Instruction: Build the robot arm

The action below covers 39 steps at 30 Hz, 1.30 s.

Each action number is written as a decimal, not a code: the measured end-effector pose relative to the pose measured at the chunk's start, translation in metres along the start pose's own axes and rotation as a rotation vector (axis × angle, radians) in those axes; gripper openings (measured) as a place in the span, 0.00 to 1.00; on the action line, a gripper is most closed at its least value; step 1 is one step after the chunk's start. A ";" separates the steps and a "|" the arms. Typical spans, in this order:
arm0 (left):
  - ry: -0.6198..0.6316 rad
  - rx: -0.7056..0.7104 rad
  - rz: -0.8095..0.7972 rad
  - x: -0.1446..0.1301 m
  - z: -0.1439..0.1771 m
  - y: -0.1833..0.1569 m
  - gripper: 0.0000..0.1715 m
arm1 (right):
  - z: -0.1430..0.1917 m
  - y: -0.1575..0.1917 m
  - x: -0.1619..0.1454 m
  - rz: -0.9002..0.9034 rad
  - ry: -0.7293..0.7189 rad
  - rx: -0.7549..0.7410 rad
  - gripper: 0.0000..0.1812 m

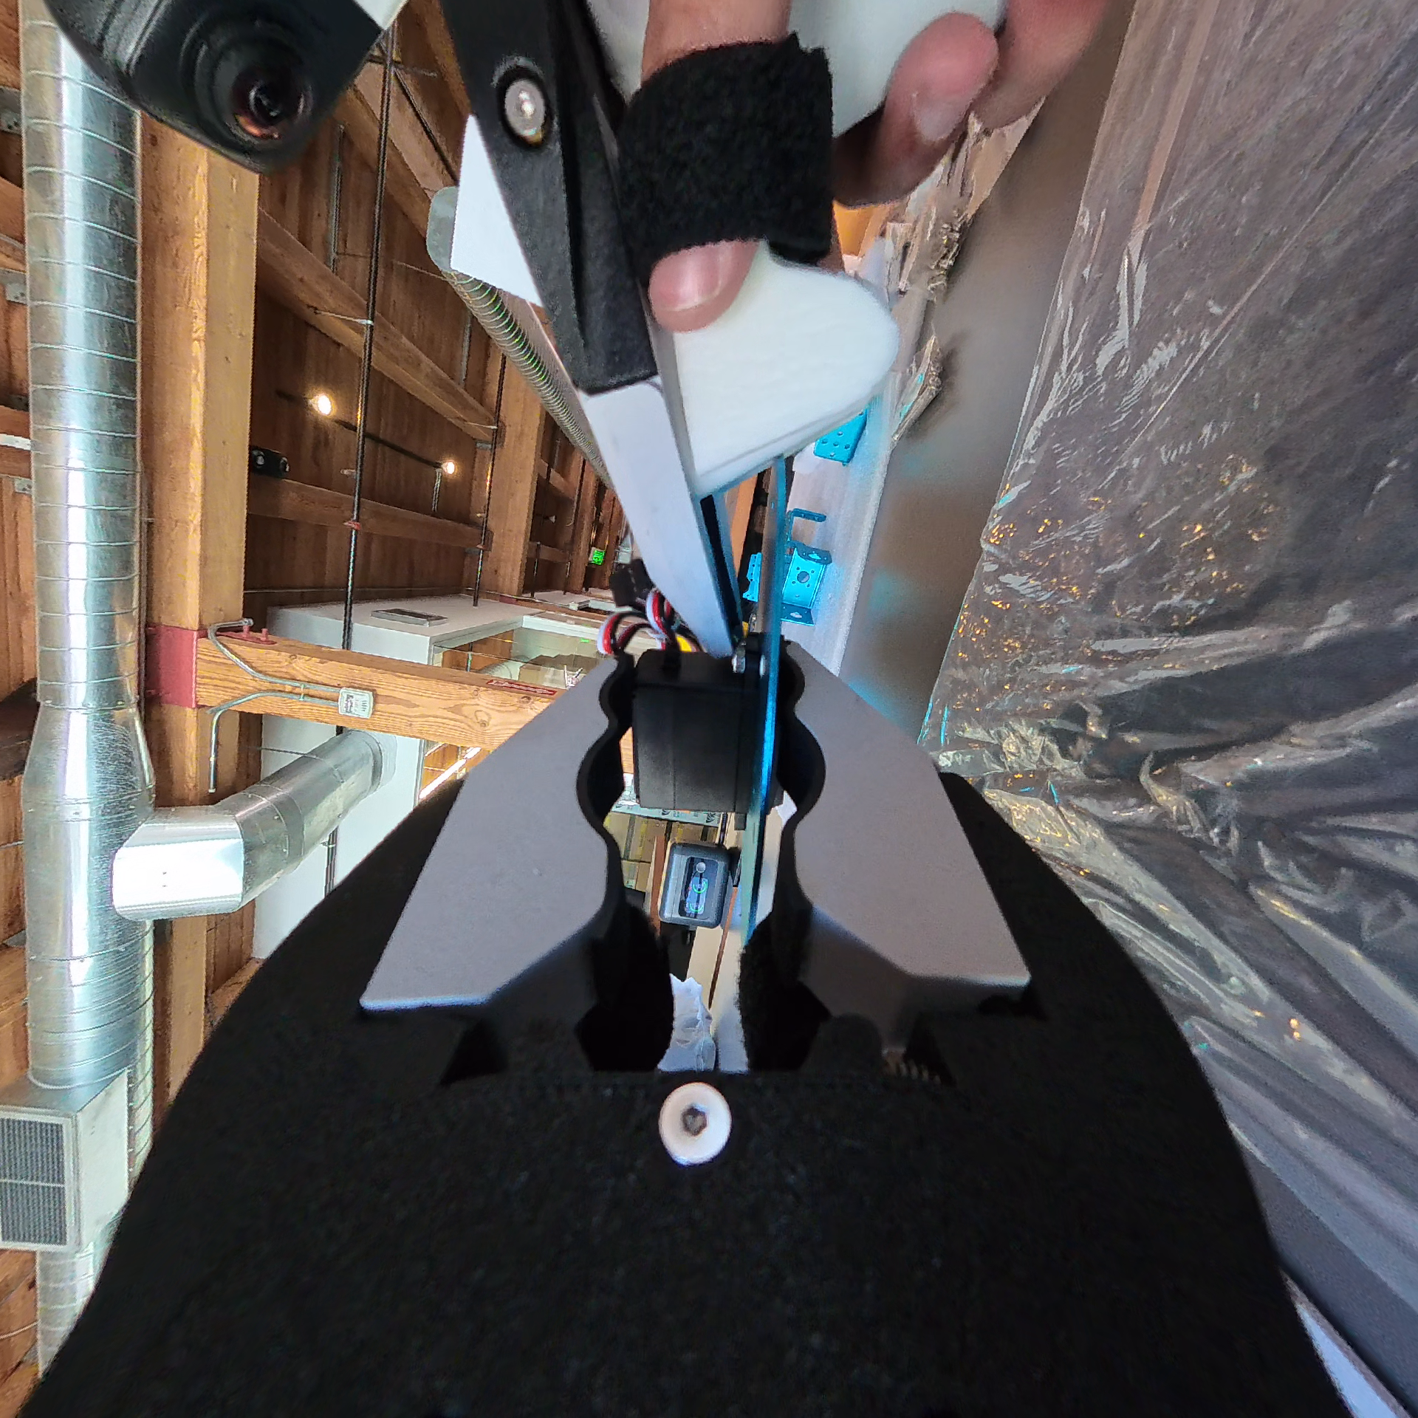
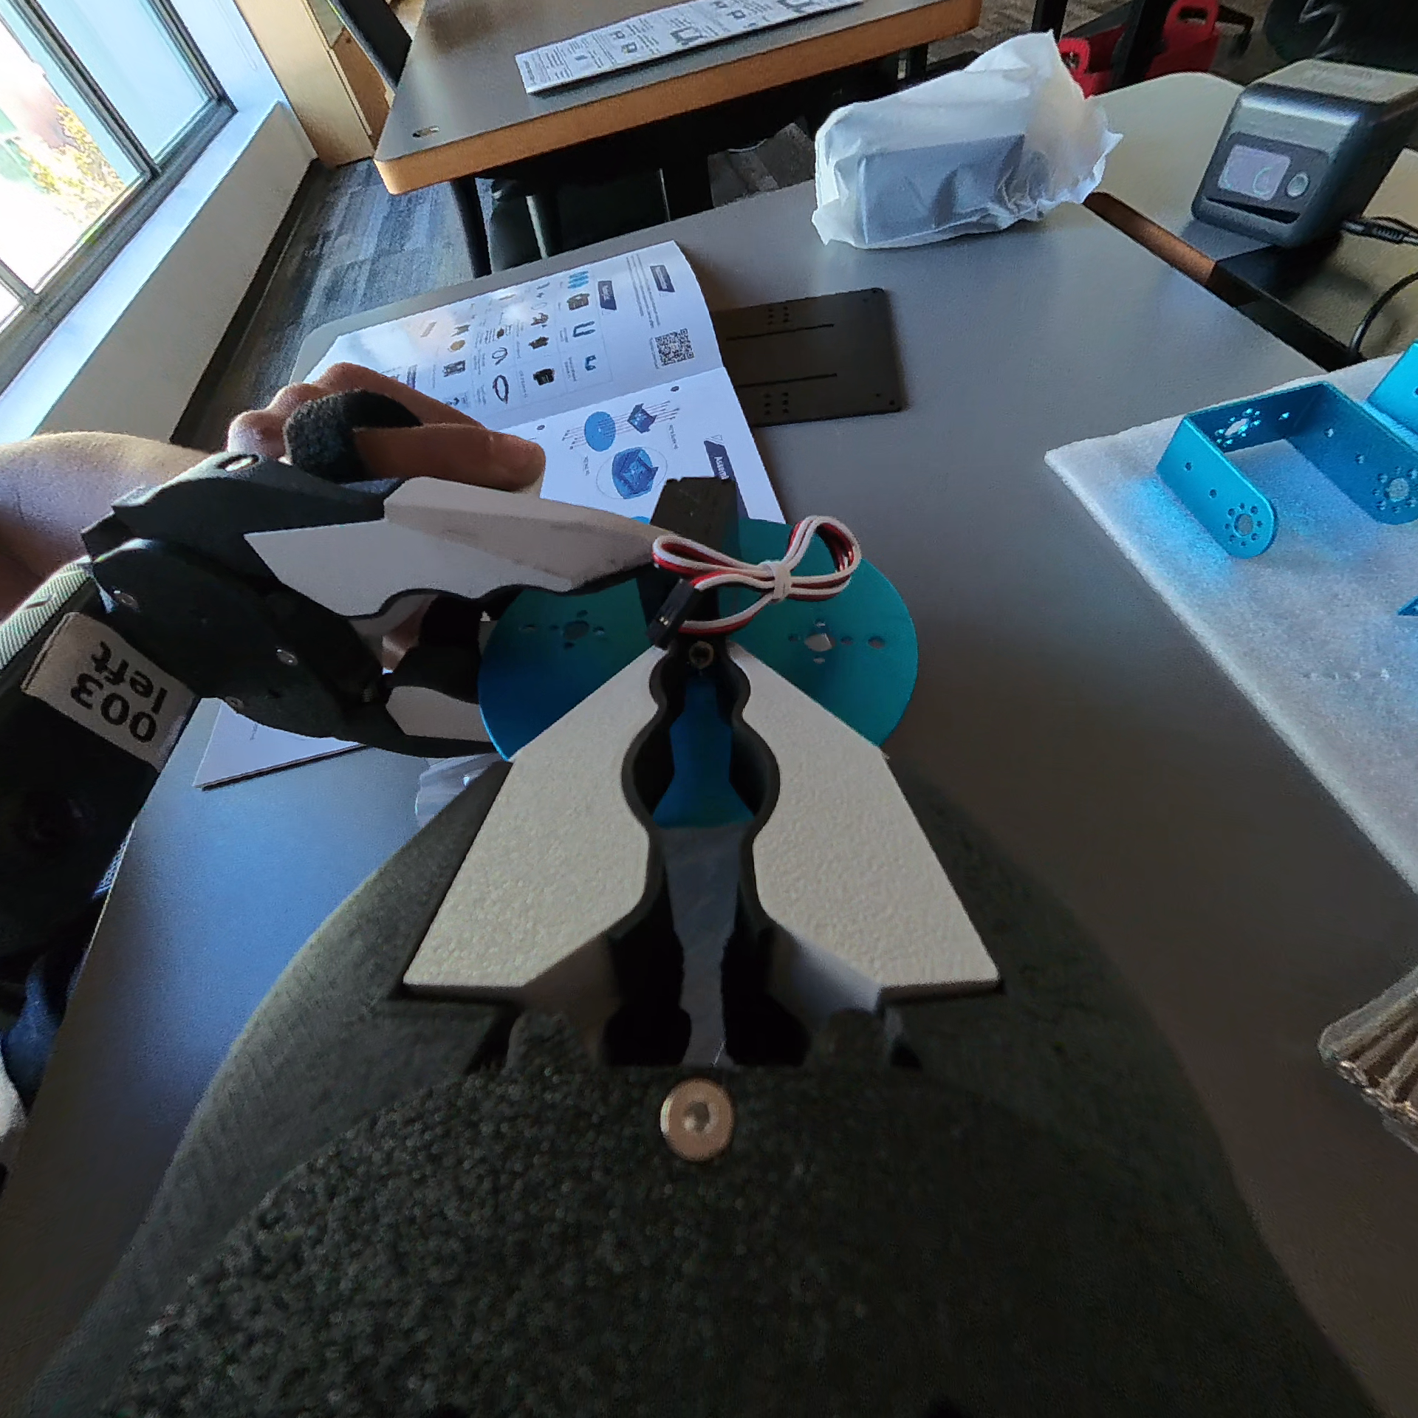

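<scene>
Both claws meet above the middle of the grey worktop [image 2: 997, 499]: left gripper [image 1: 702, 683] clamped on a black boxy servo [image 1: 690, 737] with round blue metal disc [image 2: 844, 660]; right gripper [image 2: 700, 667] drawn together at the servo's corner.

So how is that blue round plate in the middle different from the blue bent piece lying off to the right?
The blue round plate is a flat disc; the blue bent piece is folded into a U. The plate is held up off the table, clamped together with a black motor block in the left hand-held gripper; the bent piece lies free on a white foam sheet. Both are blue with drilled holes.
</scene>
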<state>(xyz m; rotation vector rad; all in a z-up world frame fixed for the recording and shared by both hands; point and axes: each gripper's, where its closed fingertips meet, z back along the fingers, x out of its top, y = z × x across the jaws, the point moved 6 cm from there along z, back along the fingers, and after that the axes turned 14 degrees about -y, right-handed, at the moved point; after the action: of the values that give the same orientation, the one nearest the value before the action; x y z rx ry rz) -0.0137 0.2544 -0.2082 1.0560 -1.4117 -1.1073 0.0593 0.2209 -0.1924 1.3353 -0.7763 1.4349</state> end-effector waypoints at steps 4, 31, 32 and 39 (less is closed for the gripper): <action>0.001 0.001 0.001 0.000 0.000 0.000 0.21 | 0.000 0.001 0.001 0.007 0.012 -0.015 0.03; -0.004 0.006 0.012 0.000 0.000 0.002 0.20 | 0.005 0.001 0.005 0.025 0.002 0.027 0.10; -0.004 0.006 0.011 0.000 0.000 0.002 0.21 | 0.006 0.001 0.006 0.027 0.001 0.030 0.10; -0.002 0.006 0.018 -0.001 0.000 0.002 0.21 | 0.004 0.004 0.005 0.019 -0.043 0.075 0.10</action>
<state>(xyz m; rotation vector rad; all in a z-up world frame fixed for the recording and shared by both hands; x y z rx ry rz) -0.0140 0.2553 -0.2062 1.0453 -1.4241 -1.0920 0.0570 0.2170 -0.1856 1.4234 -0.7714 1.4673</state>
